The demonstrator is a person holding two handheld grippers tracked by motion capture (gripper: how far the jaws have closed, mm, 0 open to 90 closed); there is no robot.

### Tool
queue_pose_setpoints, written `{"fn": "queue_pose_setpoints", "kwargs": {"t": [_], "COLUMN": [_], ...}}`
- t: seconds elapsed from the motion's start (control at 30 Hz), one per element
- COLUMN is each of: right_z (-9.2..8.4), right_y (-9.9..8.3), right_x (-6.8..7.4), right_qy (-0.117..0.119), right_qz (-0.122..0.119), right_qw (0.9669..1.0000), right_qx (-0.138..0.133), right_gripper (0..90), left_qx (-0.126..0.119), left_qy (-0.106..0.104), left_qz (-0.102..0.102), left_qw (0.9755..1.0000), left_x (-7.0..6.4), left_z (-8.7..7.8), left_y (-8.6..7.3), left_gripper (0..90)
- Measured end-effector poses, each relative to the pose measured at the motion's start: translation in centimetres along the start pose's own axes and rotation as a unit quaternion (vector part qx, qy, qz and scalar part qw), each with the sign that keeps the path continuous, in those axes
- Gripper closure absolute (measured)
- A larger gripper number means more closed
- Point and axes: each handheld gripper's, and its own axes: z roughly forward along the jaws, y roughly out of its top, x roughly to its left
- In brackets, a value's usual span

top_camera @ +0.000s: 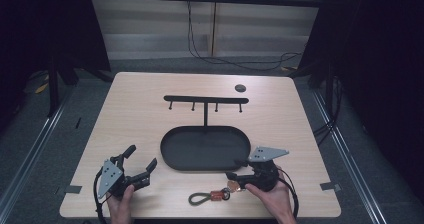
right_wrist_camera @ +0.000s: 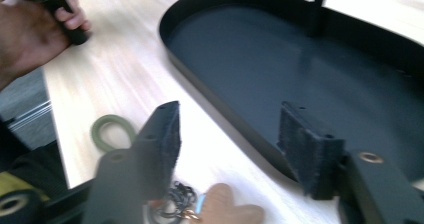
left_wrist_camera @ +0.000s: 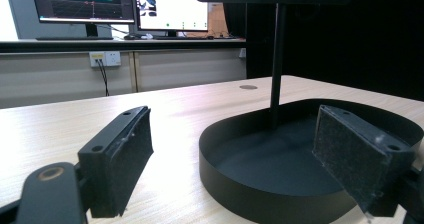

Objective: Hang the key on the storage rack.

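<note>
High view: the keychain (top_camera: pixel 212 196), a green cord loop with an orange clip and a tan heart charm, lies on the table (top_camera: pixel 130 99) at the lower centre of the frame, just in front of the oval black tray (top_camera: pixel 172 156) of the hook stand (top_camera: pixel 206 100); the right gripper (top_camera: pixel 235 176) hovers at its charm end with jaws apart and nothing between them, likely lining up a pick; the left gripper (top_camera: pixel 142 159), lower left, waits spread wide and empty.

Left gripper view: 2 pads (left_wrist_camera: pixel 127 159) stand far apart, framing the tray and stand post.

Right gripper view: the charm (right_wrist_camera: pixel 227 211) sits at the bottom edge between the parted jaws, untouched; the cord loop (right_wrist_camera: pixel 107 131) lies left of them.
</note>
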Motion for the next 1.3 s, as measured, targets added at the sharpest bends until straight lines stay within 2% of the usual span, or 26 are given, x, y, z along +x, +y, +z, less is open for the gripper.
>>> {"fn": "queue_pose_setpoints", "kwargs": {"t": [0.07, 0.1, 0.17, 0.23, 0.27, 0.33, 0.37, 0.4, 0.5, 0.57, 0.6, 0.67, 0.7, 0.8, 0.83, 0.87, 0.93, 1.03, 1.07, 1.1, 1.13, 1.17, 1.2, 1.23, 1.27, 1.3], "right_z": [0.4, 0.9, 1.2, 1.9, 1.9, 2.4, 2.8, 2.8, 3.6, 3.7, 4.2, 4.3, 4.8, 5.3, 5.3, 5.7, 5.8, 6.5, 6.9, 7.2, 7.2, 7.5, 8.1, 8.4, 8.4, 8.9], "right_y": [0.3, 0.5, 0.7, 1.3, 1.3, 1.6, 1.8, 1.8, 2.4, 2.6, 2.9, 3.0, 3.3, 3.5, 3.5, 3.8, 3.9, 4.2, 4.4, 4.5, 4.5, 4.5, 4.6, 4.5, 4.5, 4.5], "right_x": [0.3, 0.6, 0.6, 1.0, 1.0, 1.2, 1.3, 1.3, 2.0, 2.1, 2.4, 2.5, 2.5, 2.7, 2.7, 3.0, 3.1, 3.6, 4.0, 4.1, 4.1, 4.2, 4.3, 4.2, 4.2, 4.2], "right_qy": [0.009, 0.022, 0.025, 0.042, 0.042, 0.054, 0.064, 0.064, 0.070, 0.071, 0.074, 0.075, 0.080, 0.086, 0.086, 0.098, 0.099, 0.109, 0.116, 0.119, 0.119, 0.124, 0.130, 0.133, 0.133, 0.133], "right_qz": [-0.006, -0.012, -0.013, -0.017, -0.017, -0.025, -0.032, -0.032, -0.056, -0.058, -0.068, -0.070, -0.077, -0.087, -0.087, -0.099, -0.097, -0.110, -0.118, -0.123, -0.123, -0.124, -0.130, -0.132, -0.132, -0.135], "right_qw": [0.9999, 0.9994, 0.9990, 0.9966, 0.9966, 0.9945, 0.9920, 0.9920, 0.9878, 0.9868, 0.9842, 0.9828, 0.9795, 0.9735, 0.9735, 0.9689, 0.9675, 0.9615, 0.9565, 0.9538, 0.9538, 0.9509, 0.9460, 0.9436, 0.9436, 0.9395], "right_qx": [0.011, 0.025, 0.033, 0.068, 0.068, 0.086, 0.104, 0.104, 0.128, 0.133, 0.146, 0.154, 0.168, 0.193, 0.193, 0.204, 0.211, 0.227, 0.241, 0.247, 0.247, 0.255, 0.267, 0.273, 0.273, 0.285], "right_gripper": [46.5, 48.4, 48.6, 48.8, 48.8, 49.0, 50.3, 50.3, 53.8, 54.7, 55.3, 55.3, 55.4, 59.7, 59.7, 62.8, 63.8, 68.1, 70.2, 71.5, 71.5, 72.3, 73.6, 72.8, 72.8, 73.2], "left_qx": [0.000, 0.000, 0.001, 0.001, 0.001, 0.001, 0.000, 0.000, 0.000, 0.000, 0.000, 0.000, 0.000, -0.001, -0.001, -0.001, 0.000, -0.001, -0.001, -0.001, -0.001, -0.001, -0.001, -0.001, -0.001, -0.001], "left_qy": [0.000, -0.002, -0.003, -0.003, -0.003, -0.004, 0.000, 0.000, 0.000, 0.000, 0.000, 0.000, -0.001, -0.001, -0.001, -0.001, -0.001, -0.001, -0.001, -0.001, -0.001, -0.001, -0.001, -0.001, -0.001, -0.002], "left_qz": [0.000, 0.001, -0.001, 0.001, 0.001, 0.001, 0.000, 0.000, 0.000, 0.000, 0.000, 0.000, 0.000, 0.000, 0.000, 0.000, 0.000, 0.000, 0.000, 0.000, 0.000, 0.000, 0.000, 0.000, 0.000, 0.000], "left_qw": [1.0000, 1.0000, 1.0000, 1.0000, 1.0000, 1.0000, 1.0000, 1.0000, 1.0000, 1.0000, 1.0000, 1.0000, 1.0000, 1.0000, 1.0000, 1.0000, 1.0000, 1.0000, 1.0000, 1.0000, 1.0000, 1.0000, 1.0000, 1.0000, 1.0000, 1.0000], "left_x": [0.0, 0.0, 0.0, 0.0, 0.0, 0.0, 0.0, 0.0, 0.0, 0.0, 0.0, 0.0, 0.0, 0.0, 0.0, 0.0, 0.0, 0.0, 0.0, 0.0, 0.0, 0.0, 0.0, 0.0, 0.0, 0.0], "left_z": [0.0, 0.0, 0.0, 0.0, 0.0, 0.0, 0.0, 0.0, 0.0, 0.0, 0.0, 0.0, 0.0, 0.0, 0.0, 0.0, 0.0, 0.0, 0.0, 0.0, 0.0, 0.0, 0.0, 0.0, 0.0, 0.0], "left_y": [0.0, 0.0, 0.0, 0.0, 0.0, 0.0, 0.0, 0.0, 0.0, 0.0, 0.0, 0.0, 0.0, 0.0, 0.0, 0.0, 0.0, 0.0, 0.0, 0.0, 0.0, 0.0, 0.0, 0.0, 0.0, 0.0], "left_gripper": [15.7, 15.8, 15.7, 15.8, 15.8, 15.8, 15.8, 15.8, 15.7, 15.8, 15.8, 15.8, 15.8, 15.8, 15.8, 15.8, 15.8, 15.7, 15.7, 15.8, 15.8, 15.8, 15.8, 15.8, 15.8, 15.7]}}
